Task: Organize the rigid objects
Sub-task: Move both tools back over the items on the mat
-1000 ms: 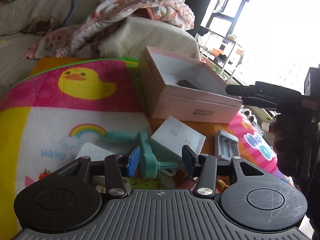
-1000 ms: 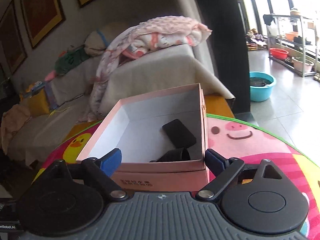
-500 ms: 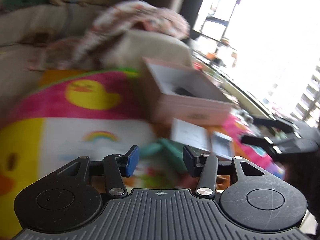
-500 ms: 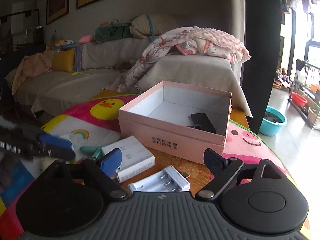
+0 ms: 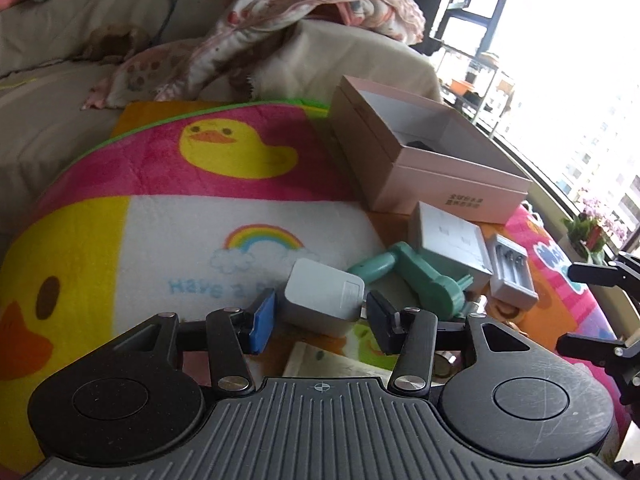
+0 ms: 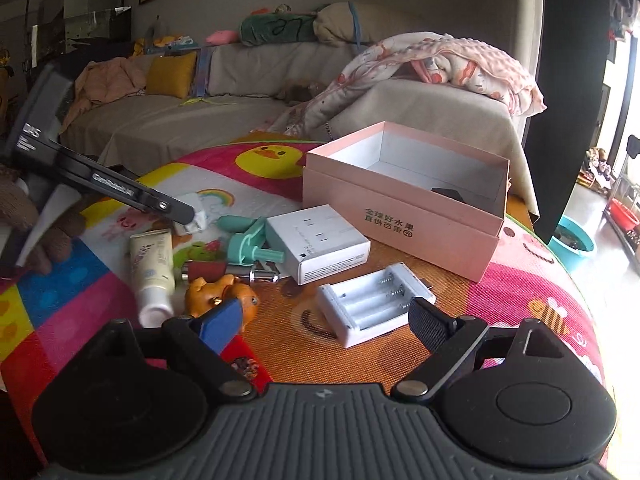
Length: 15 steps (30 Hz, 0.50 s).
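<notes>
Left wrist view: your left gripper (image 5: 320, 318) sits half open around the white charger block (image 5: 322, 300); pads flank it, contact unclear, so grip not confirmed. Block looks stiff, light and smooth-sided, likely slippery; squeeze its flat side faces. Pink box (image 5: 448, 184) sits far right, open, a dark item inside. Right gripper's jaws poke in at the right edge.

Right wrist view: your right gripper (image 6: 324, 322) is wide open, empty, hovering just near of the white battery holder (image 6: 374, 302). Only here you see the cream tube (image 6: 152, 264), orange figurine (image 6: 222, 292) and box lettering. The charger block is mostly hidden here by the left tool.
</notes>
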Tool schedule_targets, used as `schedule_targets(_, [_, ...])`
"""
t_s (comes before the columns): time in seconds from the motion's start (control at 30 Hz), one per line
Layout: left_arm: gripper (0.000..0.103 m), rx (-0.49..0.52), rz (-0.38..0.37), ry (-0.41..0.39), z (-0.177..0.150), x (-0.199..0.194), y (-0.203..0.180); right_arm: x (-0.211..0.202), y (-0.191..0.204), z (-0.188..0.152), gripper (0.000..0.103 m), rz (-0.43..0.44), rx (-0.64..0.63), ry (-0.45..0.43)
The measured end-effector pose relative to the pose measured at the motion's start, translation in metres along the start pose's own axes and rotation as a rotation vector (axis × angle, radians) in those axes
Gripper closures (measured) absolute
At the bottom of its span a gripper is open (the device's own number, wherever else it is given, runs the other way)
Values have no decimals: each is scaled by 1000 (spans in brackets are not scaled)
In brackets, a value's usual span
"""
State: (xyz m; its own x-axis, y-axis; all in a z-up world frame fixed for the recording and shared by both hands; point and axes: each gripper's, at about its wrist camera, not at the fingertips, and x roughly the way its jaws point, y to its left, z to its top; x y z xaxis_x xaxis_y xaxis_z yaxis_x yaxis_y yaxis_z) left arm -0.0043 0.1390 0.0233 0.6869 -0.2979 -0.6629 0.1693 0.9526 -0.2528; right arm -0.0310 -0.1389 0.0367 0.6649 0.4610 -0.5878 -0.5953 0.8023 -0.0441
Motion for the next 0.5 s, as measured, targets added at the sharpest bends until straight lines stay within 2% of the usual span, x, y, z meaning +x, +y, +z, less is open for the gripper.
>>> schedule_targets(0.13, [49, 45, -110, 34, -3, 8, -18, 1, 11, -5, 12, 55, -28, 28])
schedule_targets(0.23, [49, 80, -142, 50, -6, 7, -28, 5, 28, -9, 12, 85, -93, 39])
schedule_targets(0.3, [49, 61, -152, 48, -9, 0, -26, 8, 39, -13, 12, 93, -140, 45])
schedule_targets(0.4, [49, 23, -101, 4, -12, -22, -15, 12, 50, -18, 13, 67, -202, 61])
schedule_targets(0.5, [49, -47, -27, -20, -15, -49, 0, 15, 43, -20, 14, 16, -183, 75])
